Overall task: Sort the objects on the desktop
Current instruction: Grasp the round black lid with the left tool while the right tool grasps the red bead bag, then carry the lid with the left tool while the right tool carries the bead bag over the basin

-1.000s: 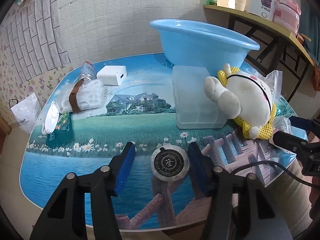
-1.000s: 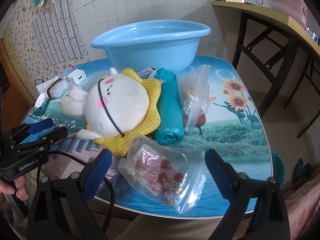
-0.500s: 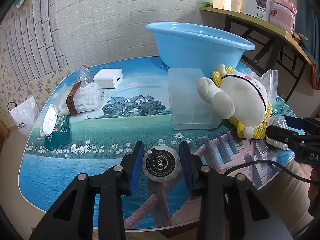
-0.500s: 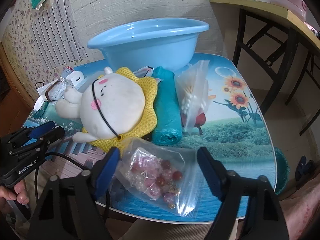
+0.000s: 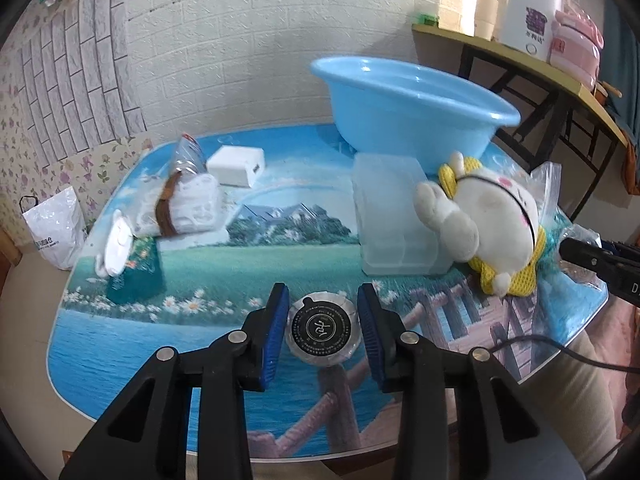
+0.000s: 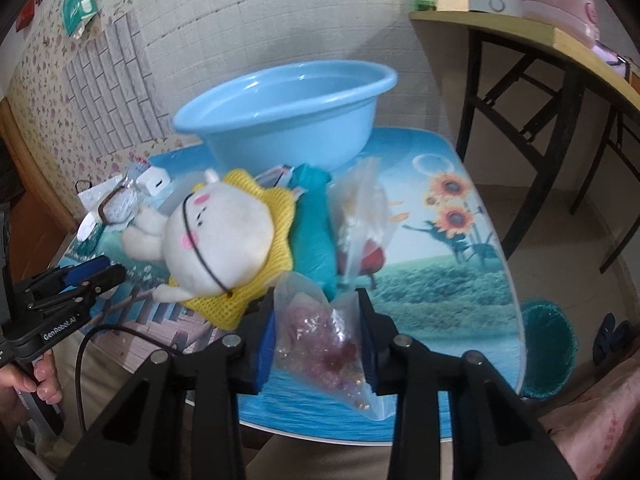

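Note:
My left gripper (image 5: 323, 322) is shut on a round silver disc with a black label (image 5: 321, 327), held just above the table's front edge. My right gripper (image 6: 318, 334) is shut on a clear bag of pink and red beads (image 6: 324, 348), lifted a little off the table. A blue basin (image 5: 408, 108) stands at the back; it also shows in the right wrist view (image 6: 288, 116). A white plush toy in a yellow net (image 6: 224, 240) lies in front of the basin.
On the picture-printed table (image 5: 200, 264) lie a clear plastic box (image 5: 392, 224), a white charger (image 5: 238, 166), a wrapped bundle with a brown band (image 5: 180, 204), a teal roll (image 6: 316, 224) and a clear bag (image 6: 360, 216). A shelf (image 6: 560, 52) stands at the right.
Both grippers closed from wide open: the left onto the round disc, the right onto the bead bag. Both objects now sit higher, with the bag squeezed upright between the pads.

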Motion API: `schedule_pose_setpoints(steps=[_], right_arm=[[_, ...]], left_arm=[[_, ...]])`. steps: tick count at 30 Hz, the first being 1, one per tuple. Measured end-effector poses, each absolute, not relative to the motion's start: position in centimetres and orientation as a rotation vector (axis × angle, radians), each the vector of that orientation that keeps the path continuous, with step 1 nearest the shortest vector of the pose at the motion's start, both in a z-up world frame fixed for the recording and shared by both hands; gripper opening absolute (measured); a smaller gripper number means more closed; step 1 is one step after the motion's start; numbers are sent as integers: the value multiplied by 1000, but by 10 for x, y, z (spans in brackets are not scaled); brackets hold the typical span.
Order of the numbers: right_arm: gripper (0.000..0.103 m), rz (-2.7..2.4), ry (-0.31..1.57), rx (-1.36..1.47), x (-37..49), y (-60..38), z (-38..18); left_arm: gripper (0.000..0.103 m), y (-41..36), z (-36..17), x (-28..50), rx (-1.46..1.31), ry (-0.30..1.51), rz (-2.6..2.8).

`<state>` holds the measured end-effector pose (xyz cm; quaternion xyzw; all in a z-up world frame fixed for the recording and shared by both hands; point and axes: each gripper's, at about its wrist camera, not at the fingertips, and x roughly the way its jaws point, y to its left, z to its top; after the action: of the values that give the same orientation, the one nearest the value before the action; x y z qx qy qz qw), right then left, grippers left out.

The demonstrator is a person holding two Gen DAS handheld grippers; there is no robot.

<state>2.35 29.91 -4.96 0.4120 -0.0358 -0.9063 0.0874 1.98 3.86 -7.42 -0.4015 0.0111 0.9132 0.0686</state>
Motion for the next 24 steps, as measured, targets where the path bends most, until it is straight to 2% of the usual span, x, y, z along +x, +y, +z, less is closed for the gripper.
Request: schedule_pose_setpoints(steps=[11,24], right_arm=[[35,-2735,-152,1169,22,308,-31],[34,-2747,-184,1070,5,314,3]], left_arm=[[34,26,-39,10,-1128,-35,2804],[34,34,1,-9,-1049,-33,2823]])
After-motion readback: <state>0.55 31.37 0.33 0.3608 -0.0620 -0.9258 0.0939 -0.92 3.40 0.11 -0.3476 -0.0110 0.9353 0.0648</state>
